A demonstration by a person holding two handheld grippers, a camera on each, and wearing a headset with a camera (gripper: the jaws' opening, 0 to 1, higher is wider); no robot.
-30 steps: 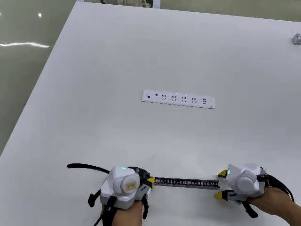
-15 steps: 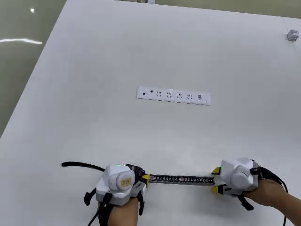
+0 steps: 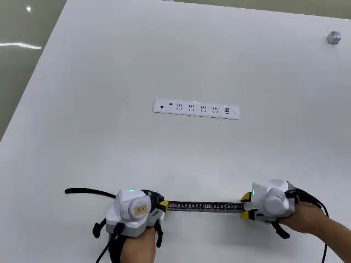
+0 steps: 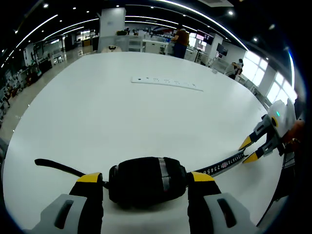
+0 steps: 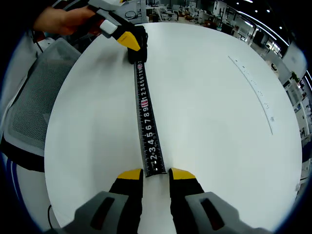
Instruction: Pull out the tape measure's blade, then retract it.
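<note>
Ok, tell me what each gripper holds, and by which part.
Left gripper clamps the tape measure by its black case; right gripper pinches the blade at its free end.

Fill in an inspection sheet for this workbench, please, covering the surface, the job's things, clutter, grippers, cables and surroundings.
Surface: white table, flat and unmarked.
Job's things: black tape measure; its blade stretches between the grippers.
Clutter: power strip mid-table; small grey object near the far corner.
Grippers: left gripper shut on the tape measure; right gripper shut on the blade's end.
Cables: black strap trailing from the tape measure; black leads behind the right gripper.
Surroundings: glossy floor; mesh chair.
</note>
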